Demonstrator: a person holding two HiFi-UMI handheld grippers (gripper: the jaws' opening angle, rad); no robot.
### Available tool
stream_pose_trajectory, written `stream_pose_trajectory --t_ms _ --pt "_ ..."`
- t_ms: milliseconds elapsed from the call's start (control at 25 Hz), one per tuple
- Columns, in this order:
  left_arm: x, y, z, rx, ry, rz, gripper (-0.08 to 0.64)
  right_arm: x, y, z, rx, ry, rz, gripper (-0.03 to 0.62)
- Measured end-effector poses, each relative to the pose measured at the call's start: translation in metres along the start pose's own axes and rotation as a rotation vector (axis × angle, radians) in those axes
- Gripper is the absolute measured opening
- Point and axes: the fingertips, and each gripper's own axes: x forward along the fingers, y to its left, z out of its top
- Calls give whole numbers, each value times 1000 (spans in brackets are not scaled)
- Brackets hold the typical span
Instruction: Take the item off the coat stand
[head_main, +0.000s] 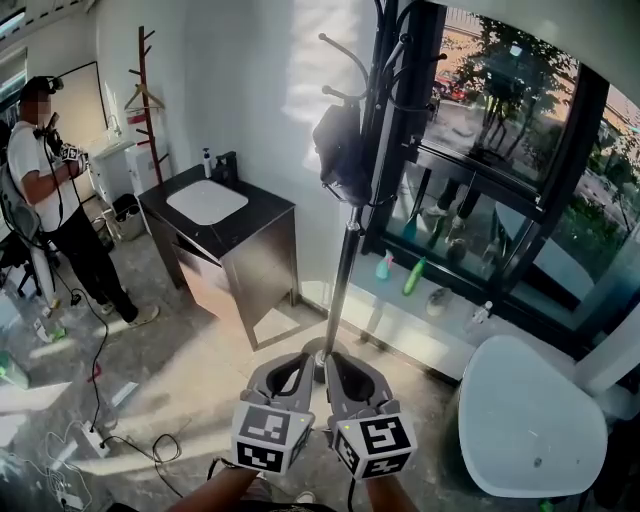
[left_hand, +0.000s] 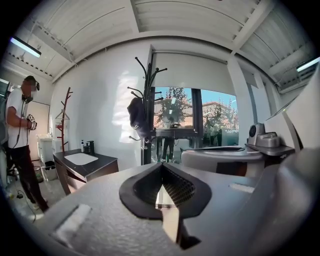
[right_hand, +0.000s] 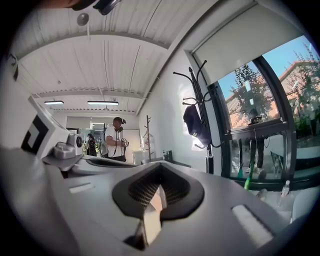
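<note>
Now, dark item: it is hanging high on the coat stand, tucked among the upper hooks and lying against the pole on the side facing away from the window.
Long axis: it is drooping straight down, running alongside the coat stand's pole.
Direction from the grippers: it is sitting up and ahead of both of them, well apart, while they are hovering low by the foot of the coat stand.
Left gripper: it is pointing at the coat stand's base with its jaws pressed together and nothing between them; its own view is showing the item above and a little left of the jaw line.
Right gripper: it is riding just beside the left one, jaws likewise closed on nothing; its view is putting the item above and to the right.
Nearer hand: the two are looking about level, though I'd judge the left is slightly better placed, since the item is hanging on that side of the pole.
Coming move: by my reckoning, a long reach upward along the coat stand, with the jaws parting before they arrive.
Farther out: a dark sink cabinet is standing to the left of the coat stand, and a person is working beyond it.
</note>
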Motion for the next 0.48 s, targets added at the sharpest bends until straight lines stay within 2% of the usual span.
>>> stream_pose_trajectory --t_ms 480 --pt "68 58 10 -7 -3 -38 -3 85 -26 1 -12 15 -42 6"
